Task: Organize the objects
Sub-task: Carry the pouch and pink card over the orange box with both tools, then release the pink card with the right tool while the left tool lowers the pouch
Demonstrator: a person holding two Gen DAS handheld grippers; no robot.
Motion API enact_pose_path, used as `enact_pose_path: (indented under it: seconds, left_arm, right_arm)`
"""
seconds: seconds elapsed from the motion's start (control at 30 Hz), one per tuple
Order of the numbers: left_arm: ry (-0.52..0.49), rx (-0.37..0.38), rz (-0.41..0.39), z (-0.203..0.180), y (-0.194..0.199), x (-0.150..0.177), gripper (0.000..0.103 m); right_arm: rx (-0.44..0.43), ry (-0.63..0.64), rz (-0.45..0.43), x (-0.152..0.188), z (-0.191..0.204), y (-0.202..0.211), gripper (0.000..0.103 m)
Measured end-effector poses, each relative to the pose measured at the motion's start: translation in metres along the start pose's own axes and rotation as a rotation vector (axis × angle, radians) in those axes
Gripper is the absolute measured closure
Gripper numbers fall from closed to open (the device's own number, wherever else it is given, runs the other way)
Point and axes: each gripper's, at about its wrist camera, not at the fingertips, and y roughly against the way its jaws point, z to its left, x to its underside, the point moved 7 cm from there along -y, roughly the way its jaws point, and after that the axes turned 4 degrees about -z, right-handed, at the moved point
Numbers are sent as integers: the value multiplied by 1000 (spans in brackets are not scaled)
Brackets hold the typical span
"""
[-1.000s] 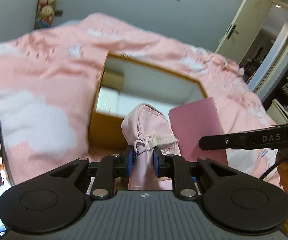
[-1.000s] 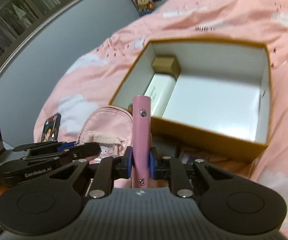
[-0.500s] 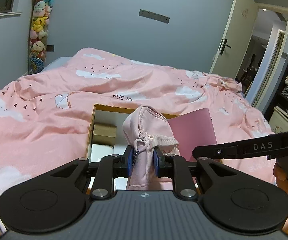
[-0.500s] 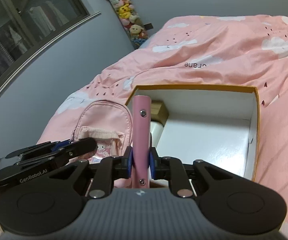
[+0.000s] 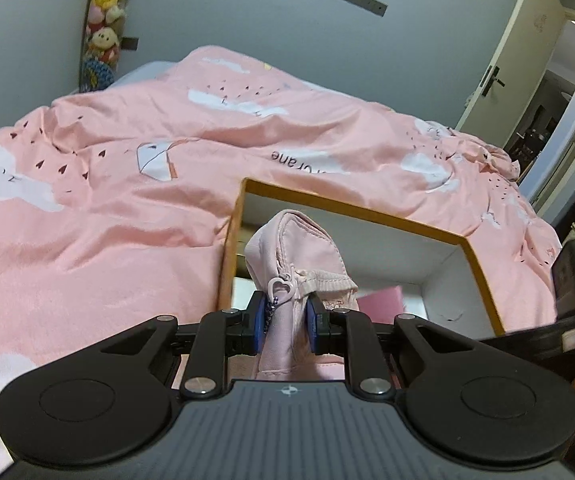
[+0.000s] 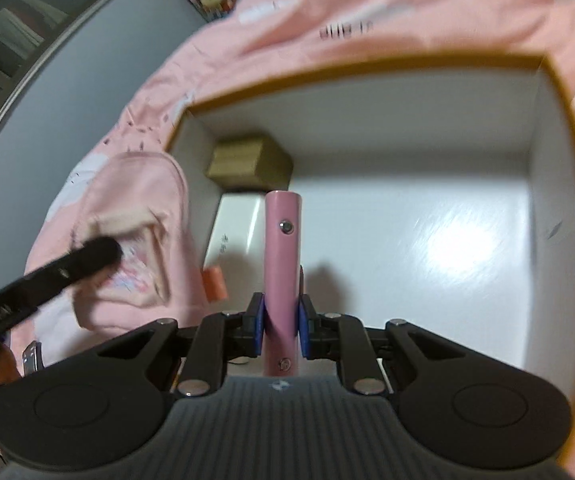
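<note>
The left gripper (image 5: 286, 319) pinches a small pink backpack (image 5: 299, 256) at the open box's (image 6: 563, 128) left rim; the right gripper (image 6: 282, 322) clamps a pink folder (image 6: 283, 264) over its floor. Placing both comes next: lower, then release.

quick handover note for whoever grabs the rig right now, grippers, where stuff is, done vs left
Left gripper: shut on the pink backpack, held at the box's near-left edge.
Right gripper: shut on the pink folder, held over the open box.
Done: a brown carton and a white packet lie in the box.
Left: set down backpack and folder, release both.
</note>
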Motion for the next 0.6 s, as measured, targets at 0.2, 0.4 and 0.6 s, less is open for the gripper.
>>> enact_pose_path:
  seconds: [0.2, 0.4, 0.6]
  left_arm:
    - [9, 12, 35, 7, -14, -3, 80]
    - [-9, 5, 51, 6, -22, -2, 80]
    - [-10, 7, 67, 6, -28, 0, 80]
  right_arm:
    - [-36, -61, 83, 2, -4, -31, 85]
    - [-66, -138, 156, 10, -7, -51, 84]
    - [58, -44, 190, 9, -9, -52, 71]
